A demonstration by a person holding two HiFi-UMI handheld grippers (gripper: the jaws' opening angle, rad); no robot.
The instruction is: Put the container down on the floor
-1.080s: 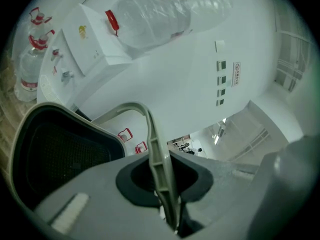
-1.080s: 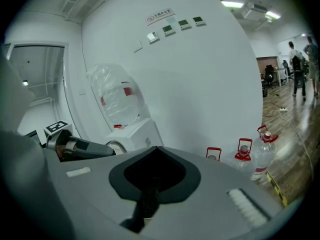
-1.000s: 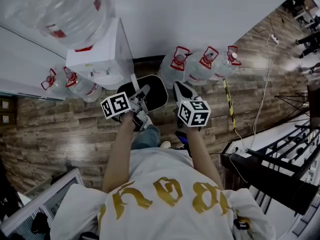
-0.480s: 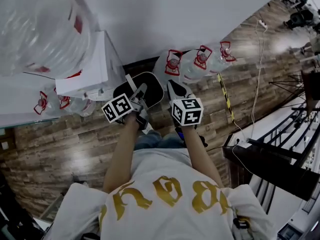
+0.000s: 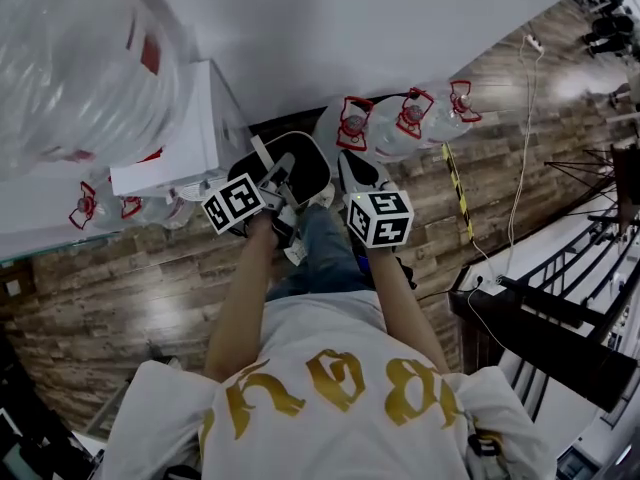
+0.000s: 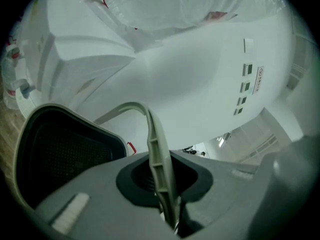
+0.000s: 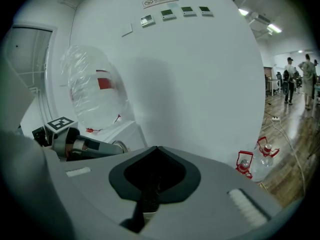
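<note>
The container is a black bin with a pale grey rim and a grey bail handle. It hangs over the wood floor in front of the person. My left gripper is shut on that handle, which runs up between the jaws. The bin's dark inside fills the lower left of the left gripper view. My right gripper sits just right of the bin's rim. Its jaws look shut, with only a dark ribbed strip in the gap.
A white water dispenser with a big clear bottle stands left of the bin against the white wall. Water bottles with red handles line the wall. A white cable and a black rack lie right. People stand far off.
The person's leg in jeans has come forward between the two grippers. The bin and both grippers stay close to where they were, and the left grip on the handle holds.
</note>
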